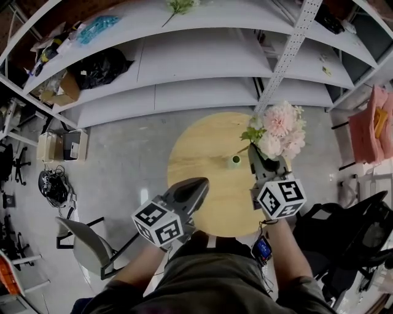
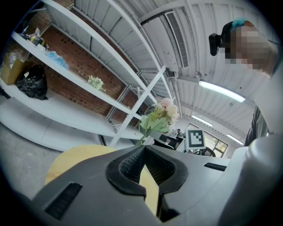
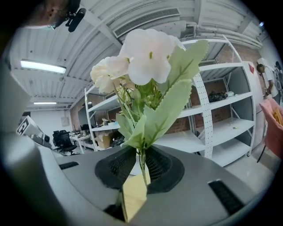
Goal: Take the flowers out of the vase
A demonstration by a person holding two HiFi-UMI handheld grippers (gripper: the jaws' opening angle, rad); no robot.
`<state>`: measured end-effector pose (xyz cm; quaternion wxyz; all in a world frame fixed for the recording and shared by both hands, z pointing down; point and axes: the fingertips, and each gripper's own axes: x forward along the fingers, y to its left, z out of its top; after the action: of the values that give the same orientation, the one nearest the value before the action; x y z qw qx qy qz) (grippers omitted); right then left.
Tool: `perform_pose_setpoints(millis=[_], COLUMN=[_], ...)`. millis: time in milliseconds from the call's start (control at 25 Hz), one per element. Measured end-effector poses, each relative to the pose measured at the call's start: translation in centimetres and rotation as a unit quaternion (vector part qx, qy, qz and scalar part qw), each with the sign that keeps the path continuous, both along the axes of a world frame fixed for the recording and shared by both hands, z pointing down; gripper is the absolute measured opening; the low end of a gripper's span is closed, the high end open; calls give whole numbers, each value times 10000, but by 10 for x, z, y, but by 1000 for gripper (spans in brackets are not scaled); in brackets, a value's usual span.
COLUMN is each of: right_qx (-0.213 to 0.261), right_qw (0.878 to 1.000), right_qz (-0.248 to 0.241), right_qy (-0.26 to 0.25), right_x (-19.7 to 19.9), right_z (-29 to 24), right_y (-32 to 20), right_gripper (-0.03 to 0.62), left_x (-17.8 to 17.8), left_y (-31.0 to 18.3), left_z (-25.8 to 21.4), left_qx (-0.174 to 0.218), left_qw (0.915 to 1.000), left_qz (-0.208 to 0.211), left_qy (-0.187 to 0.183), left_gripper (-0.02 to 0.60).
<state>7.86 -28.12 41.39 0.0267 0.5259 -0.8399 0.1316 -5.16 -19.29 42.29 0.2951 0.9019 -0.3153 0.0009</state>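
Flowers [image 1: 279,132] are pinched by the stems [image 3: 142,167] in the right gripper [image 3: 140,152]; lift straight up, grip firm, till the stems clear the vase [image 1: 235,160]. Left gripper [image 2: 144,150] is closed, empty.

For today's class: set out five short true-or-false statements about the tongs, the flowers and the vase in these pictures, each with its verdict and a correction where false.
1. The right tongs are closed on the stem of the flowers. True.
2. The flowers stand untouched in the vase. False: the right tongs hold them beside the vase, whose mouth looks empty.
3. The left tongs hold the vase. False: nothing is between them; the vase stands alone on the table.
4. The table is round and wooden. True.
5. Another sprig lies on a shelf. True.
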Motion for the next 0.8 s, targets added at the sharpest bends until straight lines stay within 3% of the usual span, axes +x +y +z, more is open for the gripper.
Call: perform_pose_setpoints(millis=[800], right_qx=[1127], right_qw=[9929], right_qz=[-319], right_qy=[-208], right_x=[-3], right_z=[-154], right_y=[32], right_gripper=[67], left_x=[20], left_y=[-9], left_z=[-77], left_qx=[832], left_qw=[9965], left_qz=[81], left_qy=[90], left_gripper=[9])
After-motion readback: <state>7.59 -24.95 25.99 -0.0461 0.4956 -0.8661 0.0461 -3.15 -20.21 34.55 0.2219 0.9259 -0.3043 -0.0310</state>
